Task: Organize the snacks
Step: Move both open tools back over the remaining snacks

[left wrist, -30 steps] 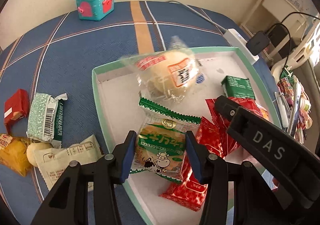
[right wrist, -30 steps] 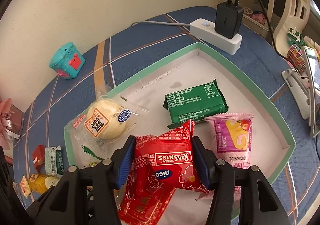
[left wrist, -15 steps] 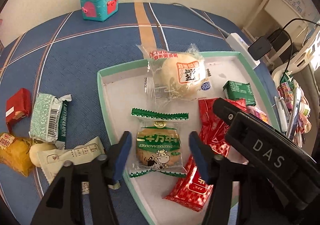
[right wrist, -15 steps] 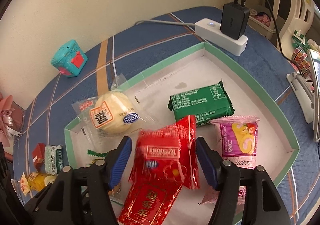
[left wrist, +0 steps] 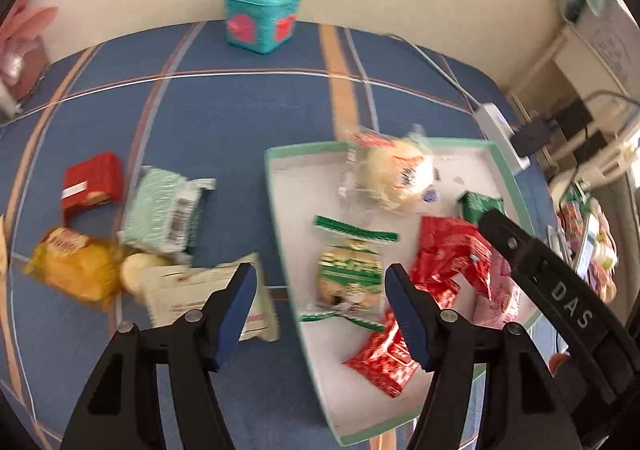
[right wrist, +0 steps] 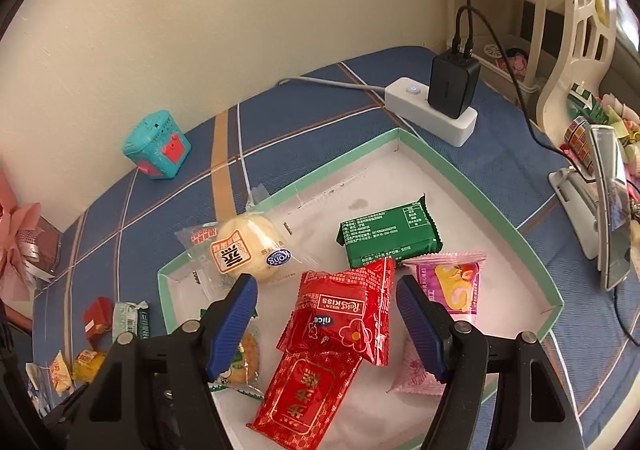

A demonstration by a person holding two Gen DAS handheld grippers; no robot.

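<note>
A white tray with a green rim lies on the blue cloth. In it are a wrapped bun, a green packet, a red Rice Kiss pack, a pink pack, a red sachet and a green-white cracker pack. My left gripper is open and empty above the tray's left rim. My right gripper is open and empty above the Rice Kiss pack. Left of the tray lie a red packet, a pale green packet, a yellow snack and a white packet.
A teal toy box stands at the back by the wall. A white power strip with a black charger and its cables lies behind the tray. A phone on a stand and clutter sit at the right edge.
Both grippers opened and let go: the left released the green-white cracker pack, the right released the Rice Kiss pack, both into the tray. The left gripper then moved back and to the left.
</note>
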